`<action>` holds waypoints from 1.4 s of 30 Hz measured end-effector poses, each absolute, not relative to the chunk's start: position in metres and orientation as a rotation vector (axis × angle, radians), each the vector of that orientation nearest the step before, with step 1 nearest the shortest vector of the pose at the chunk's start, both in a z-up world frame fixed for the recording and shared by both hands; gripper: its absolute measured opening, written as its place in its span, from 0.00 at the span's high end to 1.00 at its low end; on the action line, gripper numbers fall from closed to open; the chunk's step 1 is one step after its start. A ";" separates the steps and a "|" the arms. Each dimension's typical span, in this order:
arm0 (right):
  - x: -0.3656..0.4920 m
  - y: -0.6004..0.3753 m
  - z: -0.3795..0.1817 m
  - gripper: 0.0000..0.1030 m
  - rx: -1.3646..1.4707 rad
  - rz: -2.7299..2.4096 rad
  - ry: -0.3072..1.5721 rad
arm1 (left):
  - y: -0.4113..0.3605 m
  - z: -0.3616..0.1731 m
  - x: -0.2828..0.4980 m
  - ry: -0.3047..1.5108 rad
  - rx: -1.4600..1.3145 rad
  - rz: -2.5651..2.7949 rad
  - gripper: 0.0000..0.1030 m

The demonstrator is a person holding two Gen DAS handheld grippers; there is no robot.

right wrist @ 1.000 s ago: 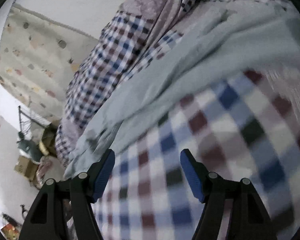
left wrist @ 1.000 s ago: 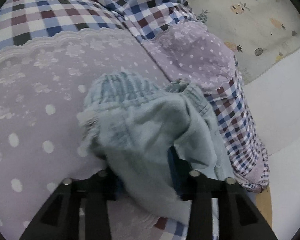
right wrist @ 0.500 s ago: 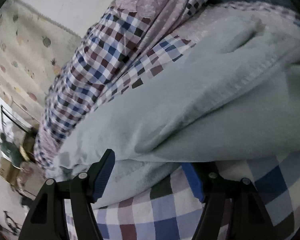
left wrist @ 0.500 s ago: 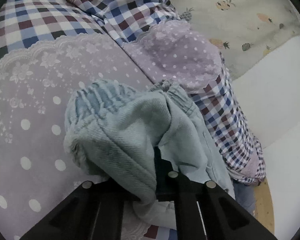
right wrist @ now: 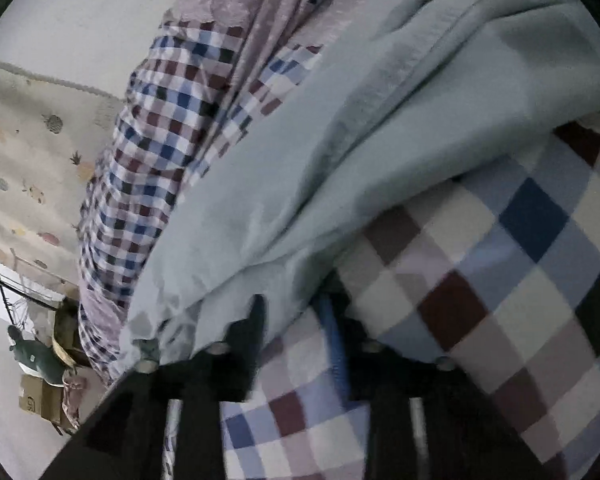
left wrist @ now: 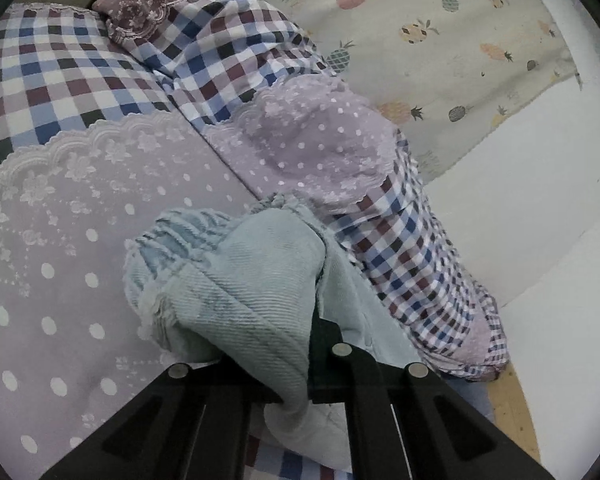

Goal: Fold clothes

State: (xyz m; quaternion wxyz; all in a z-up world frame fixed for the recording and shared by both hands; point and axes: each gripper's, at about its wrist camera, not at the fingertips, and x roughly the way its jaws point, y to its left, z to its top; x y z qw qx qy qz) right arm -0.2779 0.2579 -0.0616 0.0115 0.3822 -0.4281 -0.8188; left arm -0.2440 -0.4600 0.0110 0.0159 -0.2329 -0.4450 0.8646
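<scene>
While the left gripper [left wrist: 288, 344] is clenched on a bunched corner of light blue denim shorts [left wrist: 236, 280] lying on a checked and lilac polka-dot bedspread [left wrist: 60, 208], the right gripper [right wrist: 296, 320] is closing around the shorts' other edge [right wrist: 340, 152]. Below the bed lies a pineapple-print mat [left wrist: 460, 40]. No writing is readable.

Home bedroom, checked quilt [left wrist: 60, 68] on bed, pineapple-print play mat [left wrist: 440, 40]
</scene>
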 end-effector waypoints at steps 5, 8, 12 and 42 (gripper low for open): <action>-0.302 0.233 -0.051 0.13 1.115 -2.677 -1.189 | -0.462 0.021 -0.242 -1.372 -0.701 2.671 0.97; -0.309 0.218 -0.046 0.29 1.117 -2.776 -1.033 | -0.464 0.021 -0.242 -1.365 -0.718 2.667 0.98; -0.300 0.227 -0.050 0.93 1.131 -2.775 -1.071 | -0.464 0.018 -0.239 -1.370 -0.743 2.664 0.98; 0.131 0.294 0.082 0.96 0.983 -2.679 -1.098 | -0.378 0.111 0.162 -1.415 -0.801 2.584 0.98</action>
